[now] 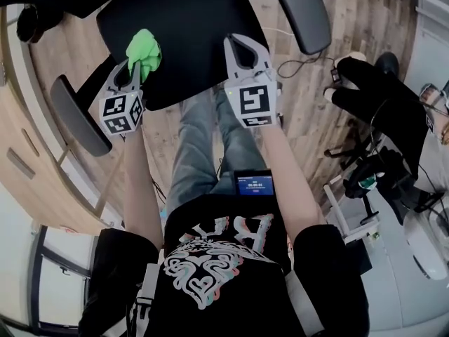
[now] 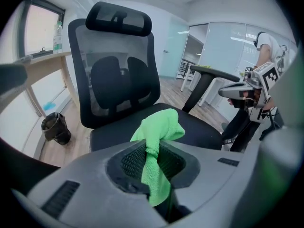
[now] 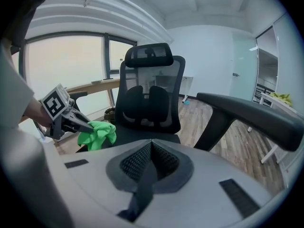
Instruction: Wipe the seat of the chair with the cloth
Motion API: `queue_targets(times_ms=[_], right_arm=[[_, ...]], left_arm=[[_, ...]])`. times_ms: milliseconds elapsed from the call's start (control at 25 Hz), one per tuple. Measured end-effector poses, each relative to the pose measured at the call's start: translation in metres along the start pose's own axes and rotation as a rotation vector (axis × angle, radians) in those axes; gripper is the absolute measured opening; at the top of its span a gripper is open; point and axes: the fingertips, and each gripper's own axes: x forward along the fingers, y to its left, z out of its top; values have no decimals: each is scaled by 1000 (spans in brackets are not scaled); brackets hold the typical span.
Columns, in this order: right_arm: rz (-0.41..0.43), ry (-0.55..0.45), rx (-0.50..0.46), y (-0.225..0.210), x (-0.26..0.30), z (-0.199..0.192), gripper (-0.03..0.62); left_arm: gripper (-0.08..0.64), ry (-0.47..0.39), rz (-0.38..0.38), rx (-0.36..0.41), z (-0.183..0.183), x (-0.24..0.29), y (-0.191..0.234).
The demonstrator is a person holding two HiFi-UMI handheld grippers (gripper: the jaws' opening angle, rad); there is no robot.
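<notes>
Pinching the bunched green cloth (image 2: pixel 159 127) tight in my left hand-held gripper (image 1: pixel 135 67), I hold it over the chair's black seat (image 1: pixel 189 27), near the front left corner. My right hand-held gripper (image 3: pixel 151 145) hangs alongside, jaws together, empty.

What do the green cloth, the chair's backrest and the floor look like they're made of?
Green cloth: looks like microfibre, matte, with a fine looped weave and soft folds.
Backrest: black mesh, probably on a plastic frame, since light shows through it.
Floor: wood-look planks with grain and seams. The pictures do not show whether it is real wood or laminate.
</notes>
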Motion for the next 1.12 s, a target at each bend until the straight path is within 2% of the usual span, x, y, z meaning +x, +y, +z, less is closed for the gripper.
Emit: queue_targets(times_ms=[200,400,560,760,880,1120], right_arm=[[-22,-32,19,-14,17,-26,2],[-37,32,24,-18,21,-51,2],[-28,-9,6,-36,31,-61,2],[-28,-16,11,-52,39,-73,2],[-21,20,-13,-54,39,-76,1],[-30,53,12,-49,35,-85,2]], left_arm=[[54,62,-32,9,-22,35,-6],[54,100,-47,4,-43,49,-7],[54,132,-48,19,-45,73,-17],[54,133,-48,8,-46,95,-22],[54,140,-58,-5,-48,101,-25],[54,186,-93,45,-58,103,-23]])
